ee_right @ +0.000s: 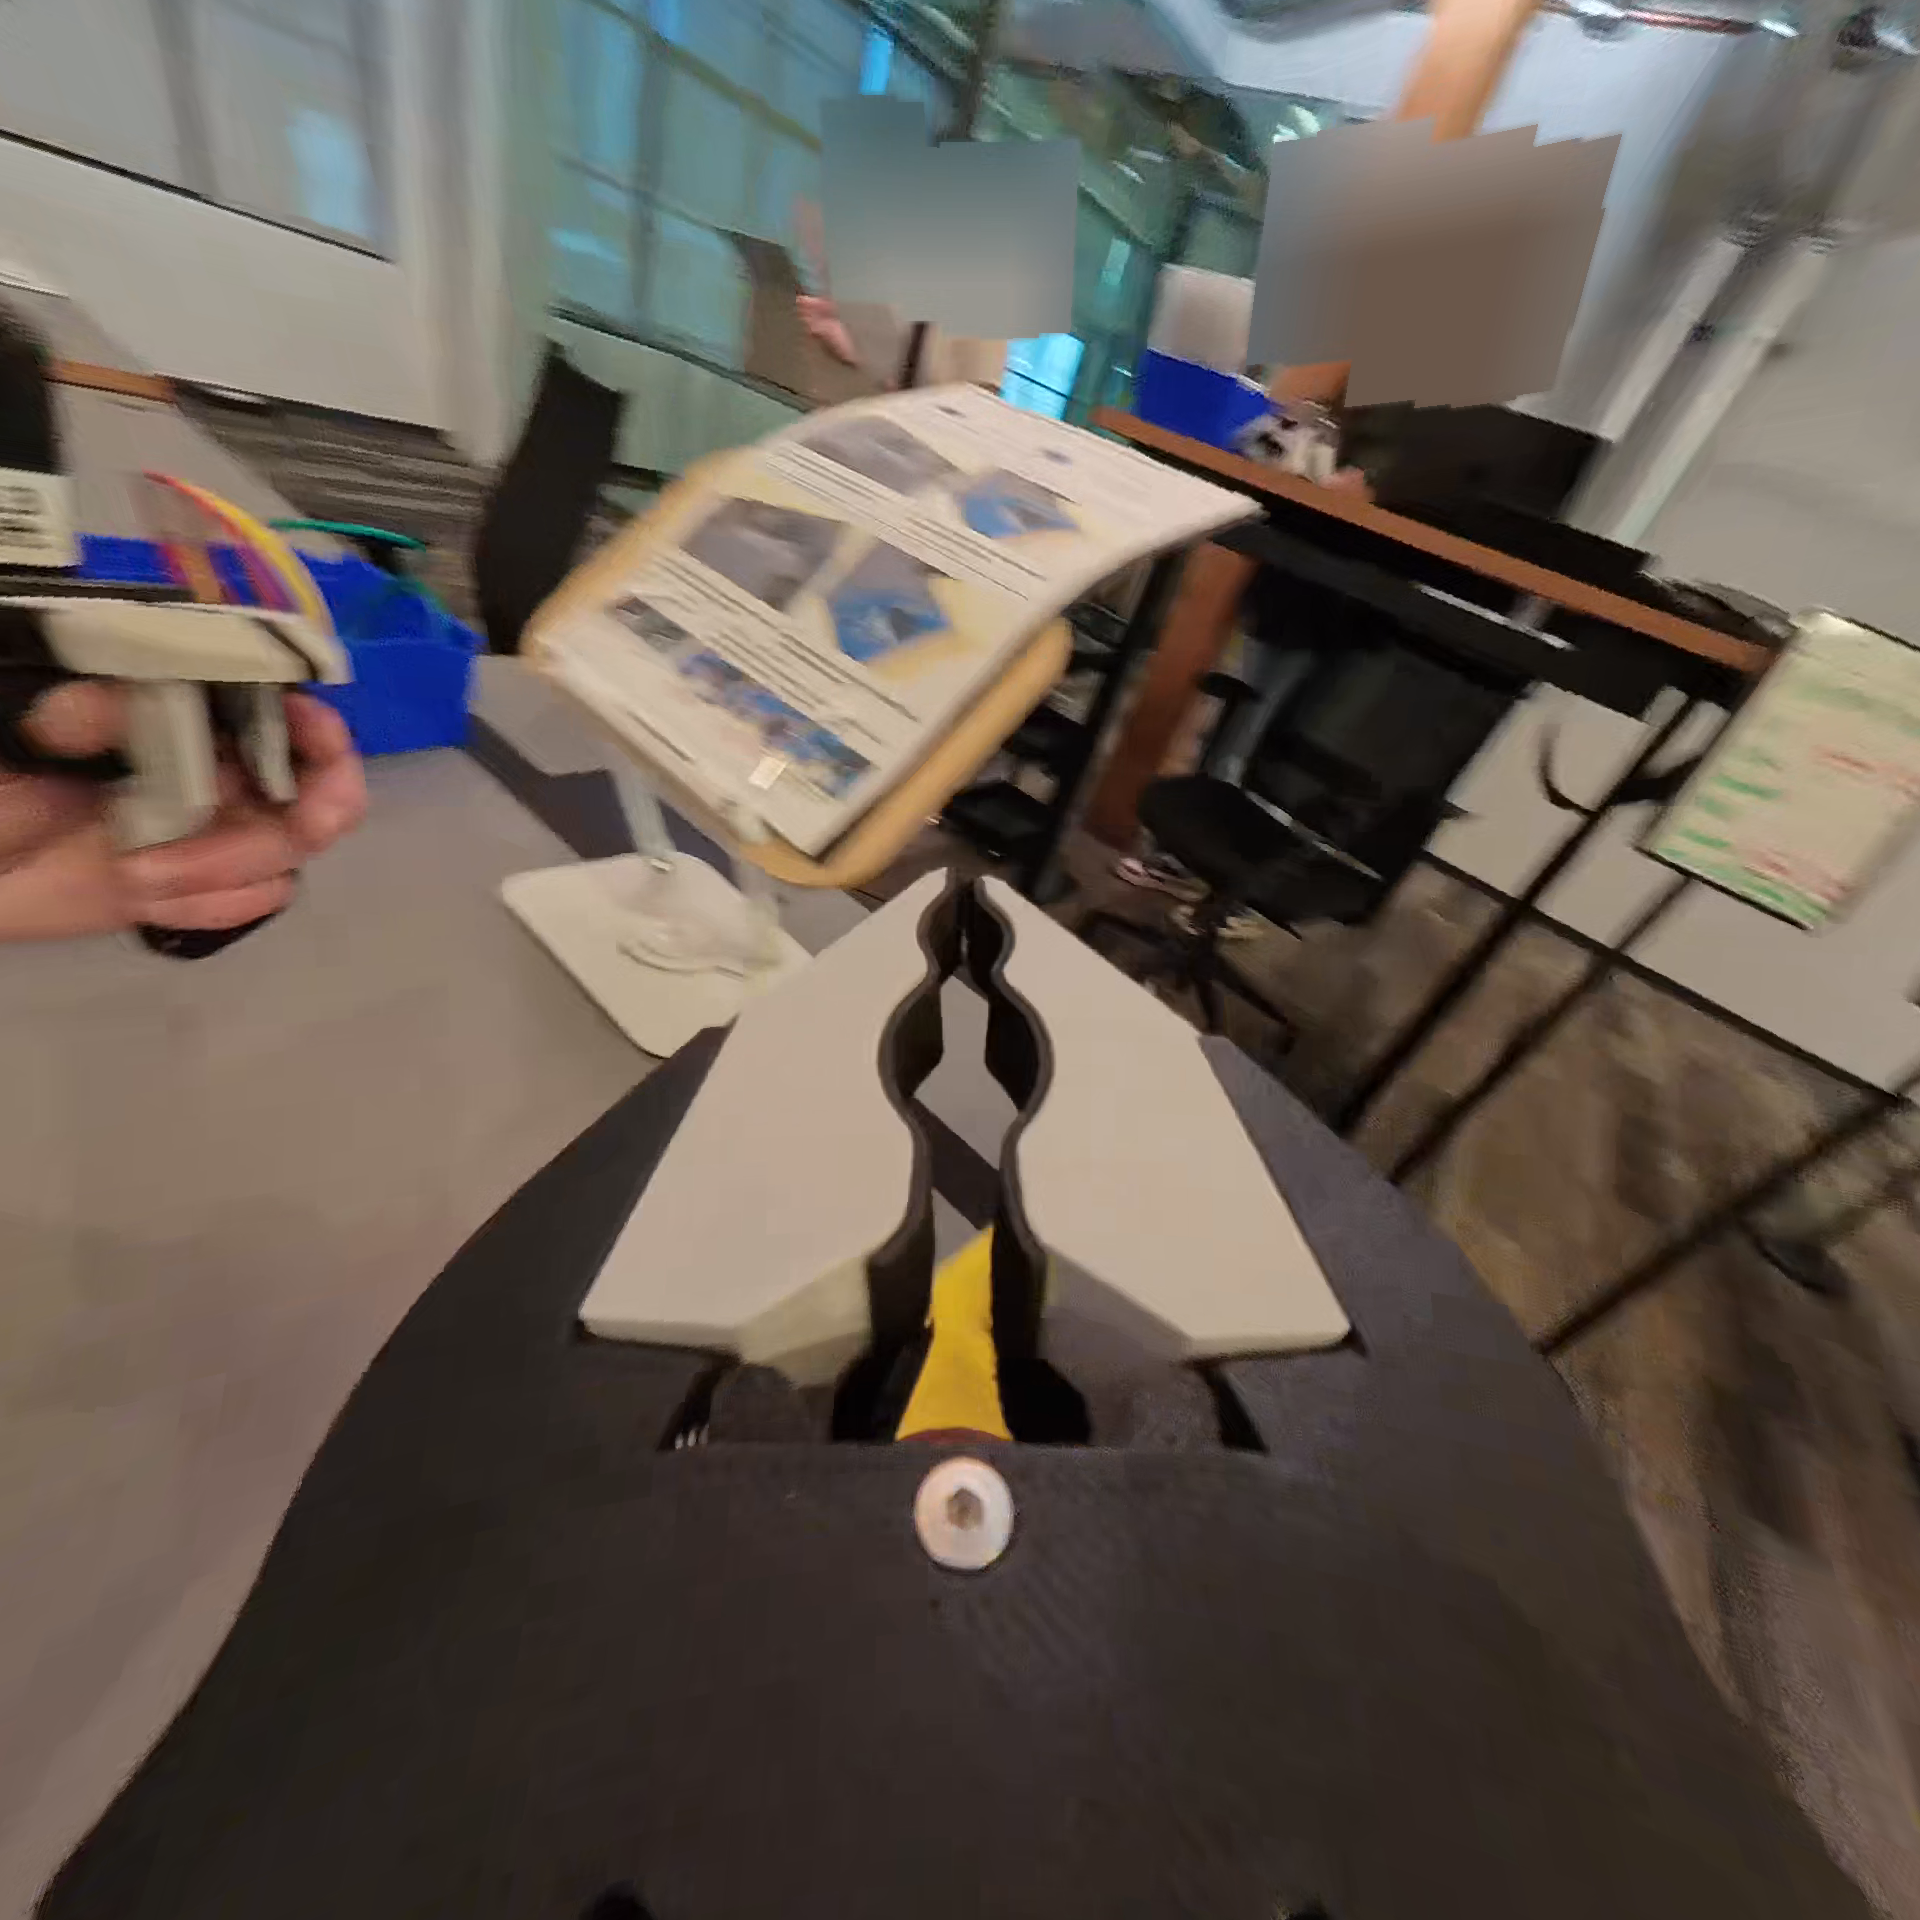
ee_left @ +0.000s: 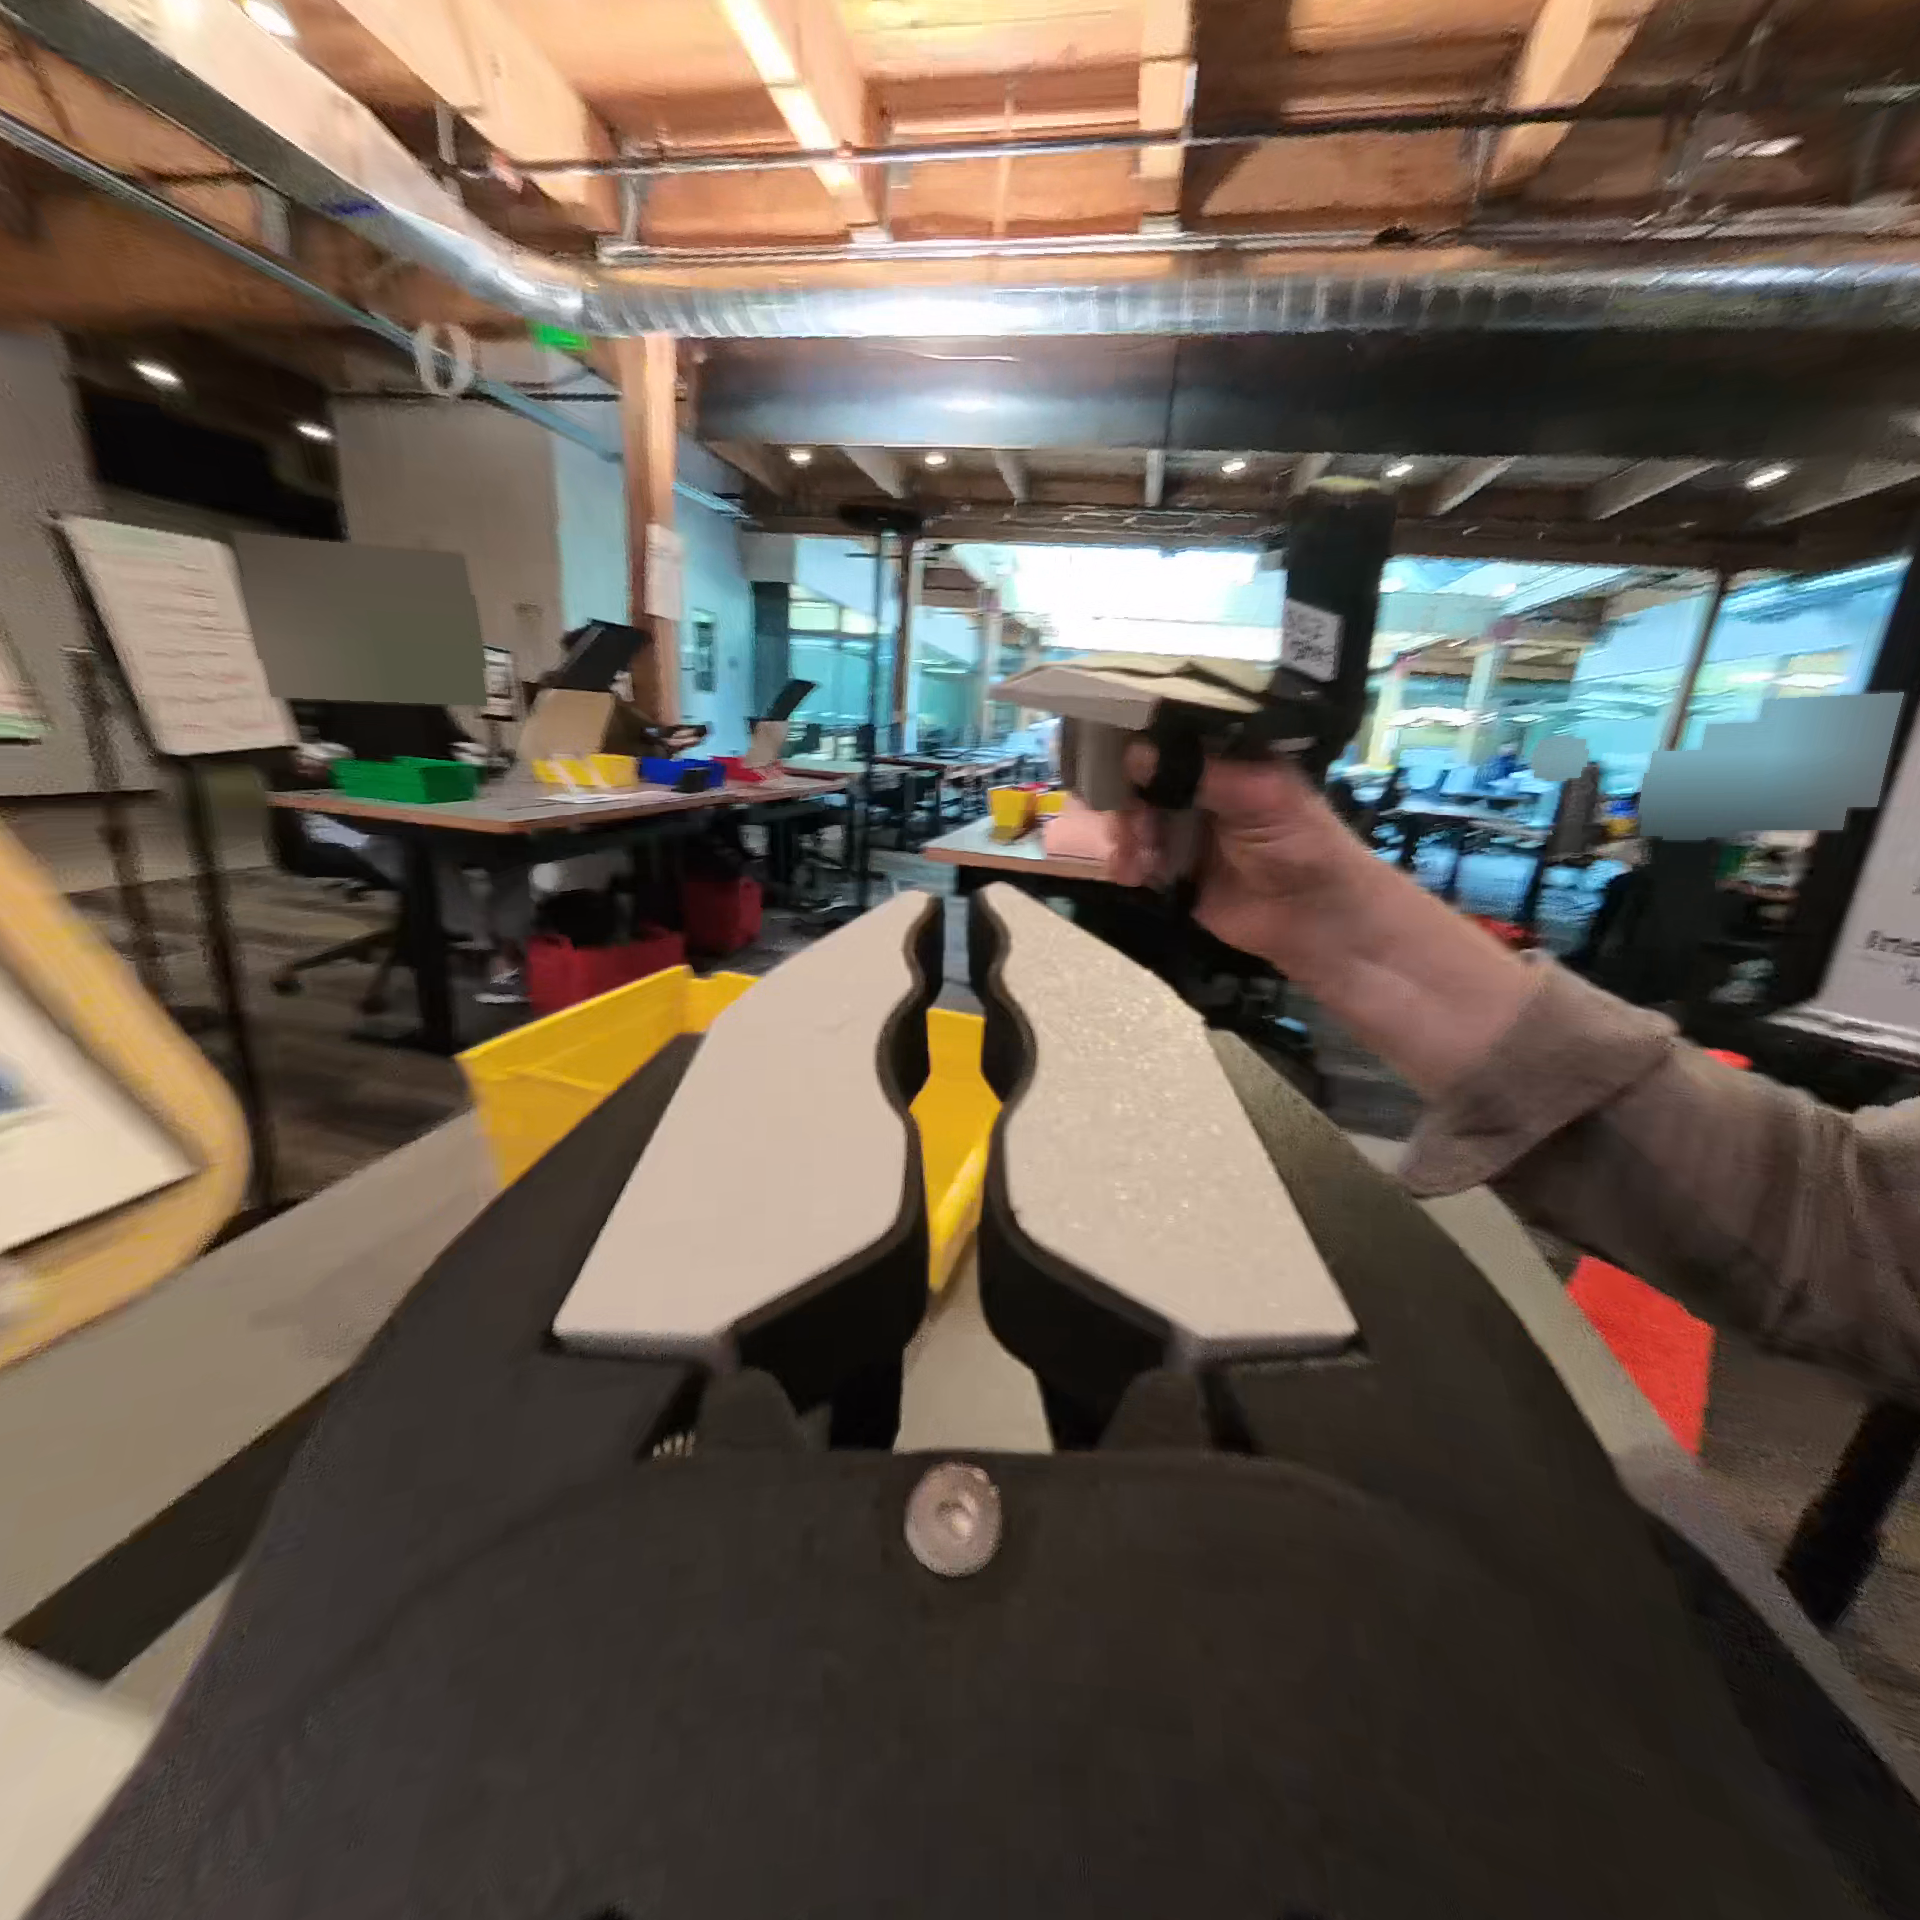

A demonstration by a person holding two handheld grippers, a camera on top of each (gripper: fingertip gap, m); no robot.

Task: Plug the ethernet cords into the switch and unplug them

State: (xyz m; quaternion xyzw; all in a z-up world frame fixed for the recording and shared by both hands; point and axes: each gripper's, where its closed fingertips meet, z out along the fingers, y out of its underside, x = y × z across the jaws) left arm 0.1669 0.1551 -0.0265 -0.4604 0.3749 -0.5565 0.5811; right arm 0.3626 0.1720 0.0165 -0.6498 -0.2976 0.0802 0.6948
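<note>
Both grippers raised, nothing held

Left gripper (ee_left: 958, 906) fingers nearly clenched, a narrow gap, empty; right gripper (ee_right: 964, 885) fingers pressed together at the tips, empty. Below lie an open yellow plastic bin (ee_left: 582, 1070) and grey desk (ee_right: 260, 1091). Ethernet cords and switch out of sight
</note>
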